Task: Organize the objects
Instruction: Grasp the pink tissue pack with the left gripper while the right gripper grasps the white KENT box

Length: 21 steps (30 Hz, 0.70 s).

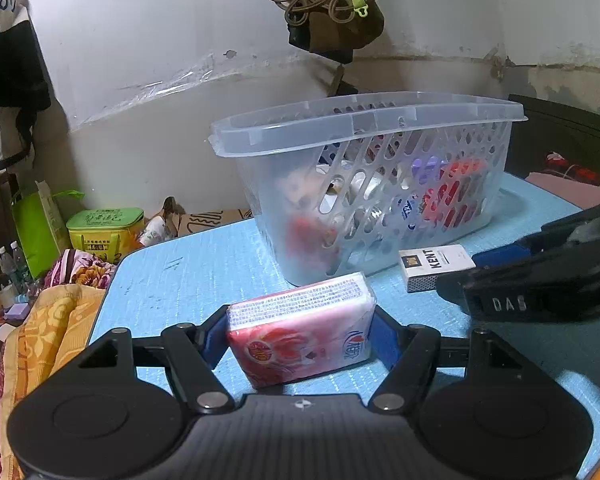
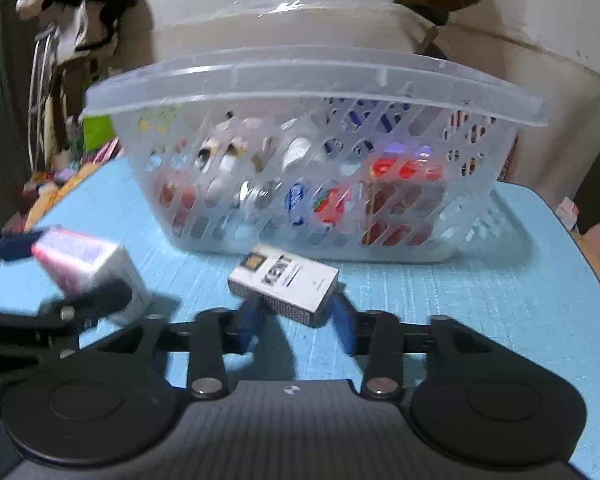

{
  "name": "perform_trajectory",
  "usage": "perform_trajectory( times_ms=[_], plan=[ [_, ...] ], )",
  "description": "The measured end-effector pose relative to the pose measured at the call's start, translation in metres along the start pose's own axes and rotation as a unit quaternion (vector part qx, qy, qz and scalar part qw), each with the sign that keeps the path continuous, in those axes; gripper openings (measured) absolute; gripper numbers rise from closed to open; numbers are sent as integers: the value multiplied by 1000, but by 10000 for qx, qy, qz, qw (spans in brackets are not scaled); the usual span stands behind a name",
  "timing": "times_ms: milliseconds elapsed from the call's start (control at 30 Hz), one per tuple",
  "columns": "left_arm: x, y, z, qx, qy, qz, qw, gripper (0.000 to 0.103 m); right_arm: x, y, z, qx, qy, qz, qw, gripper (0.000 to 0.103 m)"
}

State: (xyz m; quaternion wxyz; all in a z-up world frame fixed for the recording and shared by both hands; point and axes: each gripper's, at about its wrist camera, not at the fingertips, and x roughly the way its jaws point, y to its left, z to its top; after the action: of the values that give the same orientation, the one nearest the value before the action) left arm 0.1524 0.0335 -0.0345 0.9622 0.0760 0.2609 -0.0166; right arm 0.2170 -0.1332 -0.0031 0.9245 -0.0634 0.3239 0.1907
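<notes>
A clear plastic basket [image 1: 364,128] [image 2: 300,80] with several small items inside stands on the blue table [image 1: 204,264] [image 2: 480,292]. My left gripper [image 1: 298,340] is shut on a pink tissue pack [image 1: 300,332], held just above the table; the pack also shows at the left of the right wrist view [image 2: 88,268]. A white KENT cigarette box [image 1: 436,266] [image 2: 284,284] lies on the table in front of the basket. My right gripper [image 2: 296,320] is open, its blue fingers on either side of the box's near end. It shows at the right of the left wrist view [image 1: 476,268].
The wall rises behind the basket. Left of the table are a floral blanket [image 1: 52,320], a green tin [image 1: 104,232], a green bag [image 1: 36,232] and bottles. A dark bag with cord [image 1: 328,8] hangs on the wall above.
</notes>
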Motion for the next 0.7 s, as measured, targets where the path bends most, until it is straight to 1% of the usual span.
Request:
perform_trajectory(
  times_ms=[33,67,133,200,267,367,433,467,633,700],
  plan=[
    [0,-1,0,7,1,5,10000,74,3,0,3,91,-2,57,9999,69],
    [0,-1,0,13,1,8,10000,74,6,1,4,168,14,108,9998,72],
    [0,-1,0,8,4,7,10000,74,10,6,5,204,51,94,9997,74],
    [0,-1,0,26,-5,15,10000,74,16,13,7,104,12,-59,9999,74],
    [0,-1,0,43,-13,16,10000,74,18,15,8,19,-7,-172,9999,68],
    [0,0,1,18,-20,-10,10000,74,13,10,7,-5,9,-137,9999,67],
    [-1,1,0,-7,-50,-55,10000,73,3,3,6,2,-150,-170,9997,67],
    [-2,0,0,4,-86,-97,9999,73,-3,-1,5,-53,-162,-176,9997,67],
    [-14,-15,3,272,-415,-186,9986,73,-29,-18,4,-86,-277,-112,9995,67],
    [-17,-22,5,369,-495,-232,9978,73,-41,-21,5,-142,-410,-88,9990,67]
  ],
)
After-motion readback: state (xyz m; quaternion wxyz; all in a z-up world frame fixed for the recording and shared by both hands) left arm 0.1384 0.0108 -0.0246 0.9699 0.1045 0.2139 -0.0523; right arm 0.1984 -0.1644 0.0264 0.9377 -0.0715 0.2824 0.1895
